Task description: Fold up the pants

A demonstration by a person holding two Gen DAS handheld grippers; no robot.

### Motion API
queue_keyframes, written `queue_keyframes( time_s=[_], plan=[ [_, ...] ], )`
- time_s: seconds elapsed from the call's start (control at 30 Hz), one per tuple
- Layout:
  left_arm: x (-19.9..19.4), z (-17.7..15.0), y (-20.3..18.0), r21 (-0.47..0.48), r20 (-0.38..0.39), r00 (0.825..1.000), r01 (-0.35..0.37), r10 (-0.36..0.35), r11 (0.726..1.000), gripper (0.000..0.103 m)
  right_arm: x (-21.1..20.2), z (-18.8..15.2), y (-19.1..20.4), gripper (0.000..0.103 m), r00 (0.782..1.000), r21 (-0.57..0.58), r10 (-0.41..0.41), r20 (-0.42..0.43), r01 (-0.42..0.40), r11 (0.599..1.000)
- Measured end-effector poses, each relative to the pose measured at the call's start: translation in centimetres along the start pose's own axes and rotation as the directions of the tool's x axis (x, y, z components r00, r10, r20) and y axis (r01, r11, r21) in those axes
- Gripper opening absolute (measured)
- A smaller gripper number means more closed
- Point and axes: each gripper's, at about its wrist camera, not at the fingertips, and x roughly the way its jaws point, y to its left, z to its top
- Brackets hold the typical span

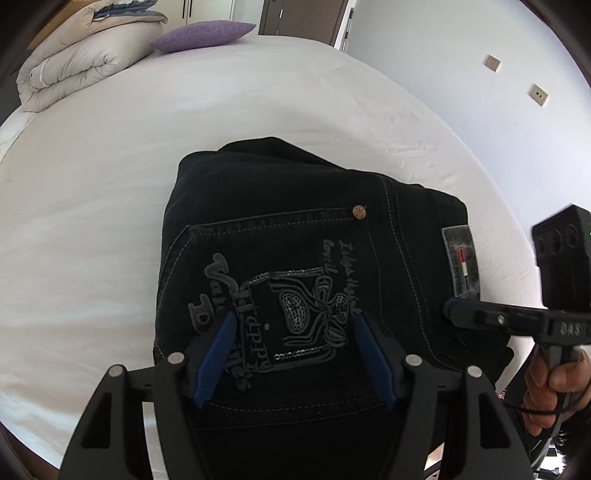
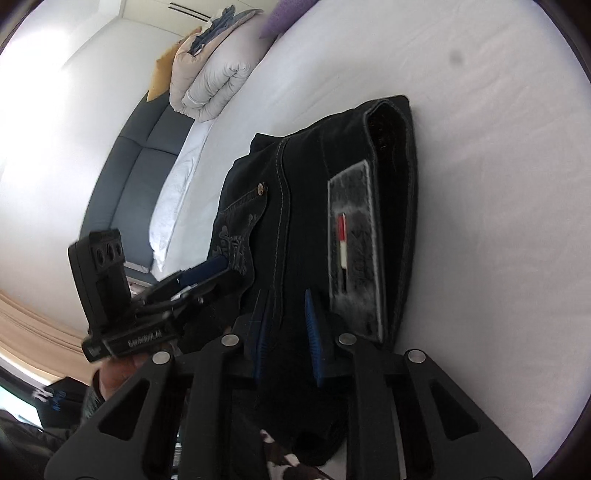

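Note:
Black jeans [image 1: 295, 221] lie folded into a compact stack on the white bed [image 1: 110, 184], back pocket with grey embroidery facing up. My left gripper [image 1: 293, 325] is open, its blue pads spread wide over the pocket design with nothing pinched. My right gripper [image 2: 286, 299] has its jaws narrow at the waistband end of the pants [image 2: 306, 177], beside the grey label patch [image 2: 354, 240], and dark cloth fills the gap between the pads. From the left wrist view the right gripper [image 1: 448, 308] reaches in from the right onto that edge. The left gripper [image 2: 221, 267] shows at left.
A rolled beige duvet [image 1: 74, 62] and a purple pillow [image 1: 203, 35] sit at the far end of the bed. A blue-grey headboard [image 2: 144, 166] runs along one side. A hand [image 1: 550, 391] holds the right gripper's handle. White sheet surrounds the pants.

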Motion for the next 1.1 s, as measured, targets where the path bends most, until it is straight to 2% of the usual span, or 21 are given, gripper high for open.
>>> queue_keyframes(
  time_s=[0.13, 0.27, 0.47, 0.57, 0.6, 0.63, 0.67, 0.73, 0.77, 0.8, 0.9, 0.97, 1.03, 1.1],
  plan=[
    [-0.1, -0.3, 0.0, 0.006, 0.003, 1.0, -0.004, 0.004, 1.0, 0.068, -0.9, -2.0, 0.4, 0.017, 0.999, -0.048, -0.026, 0.027, 0.027, 0.998],
    [0.0, -0.1, -0.3, 0.013, 0.004, 1.0, -0.011, 0.011, 1.0, 0.068, -2.0, -3.2, 0.7, 0.017, 0.998, -0.048, -0.022, 0.064, 0.025, 0.999],
    [1.0, 0.3, -0.7, 0.014, 0.015, 1.0, -0.012, 0.011, 1.0, 0.068, -4.3, -5.2, 1.4, 0.019, 0.994, -0.109, -0.075, 0.085, 0.084, 0.99],
    [0.5, 0.1, -0.6, 0.0, 0.027, 1.0, 0.005, -0.005, 1.0, 0.068, -6.2, -5.6, 0.8, 0.021, 0.991, -0.072, -0.087, 0.1, 0.094, 0.993],
    [-0.3, -0.1, -0.4, -0.007, 0.035, 0.999, 0.015, -0.015, 1.0, 0.069, -6.8, -5.7, 0.5, 0.023, 0.988, -0.053, -0.112, 0.107, 0.119, 0.992],
    [-1.3, -0.2, -0.1, -0.014, 0.047, 0.999, 0.028, -0.027, 1.0, 0.07, -7.6, -5.8, 0.1, 0.031, 0.984, -0.033, -0.138, 0.112, 0.142, 0.989],
    [-2.5, -0.2, 0.4, -0.023, 0.067, 0.997, 0.033, -0.031, 0.999, 0.072, -8.2, -5.7, -0.2, 0.048, 0.982, -0.021, -0.146, 0.119, 0.149, 0.989],
    [-4.0, -0.2, 1.5, -0.042, 0.106, 0.994, 0.024, -0.02, 0.999, 0.091, -9.6, -5.6, -0.9, 0.072, 0.974, 0.007, -0.161, 0.156, 0.162, 0.987],
    [-4.9, 0.0, 2.6, -0.063, 0.133, 0.991, 0.016, -0.008, 0.998, 0.096, -10.1, -5.4, -1.2, 0.076, 0.971, 0.015, -0.155, 0.18, 0.155, 0.988],
    [-5.4, 0.2, 3.5, -0.081, 0.148, 0.989, 0.007, 0.005, 0.997, 0.103, -10.2, -5.2, -1.3, 0.076, 0.972, 0.018, -0.147, 0.184, 0.146, 0.989],
    [-4.4, 1.1, 6.6, -0.125, 0.123, 0.992, 0.0, 0.015, 0.992, 0.103, -8.9, -3.6, -1.7, 0.076, 0.986, 0.048, -0.101, 0.135, 0.096, 0.994],
    [-2.4, 1.5, 8.3, -0.147, 0.068, 0.997, 0.031, -0.022, 0.989, 0.103, -7.1, -2.5, -2.5, 0.076, 0.994, 0.099, -0.071, 0.083, 0.063, 0.993],
    [-0.1, 1.4, 9.3, -0.178, -0.006, 0.999, 0.031, -0.032, 0.984, 0.103, -5.4, -1.2, -3.0, 0.076, 0.998, 0.135, -0.032, 0.052, 0.024, 0.991],
    [1.8, 1.3, 9.0, -0.179, -0.049, 0.994, 0.083, -0.093, 0.98, 0.102, -3.8, 0.0, -2.7, 0.076, 0.999, 0.139, -0.014, 0.043, 0.008, 0.99]
  ],
)
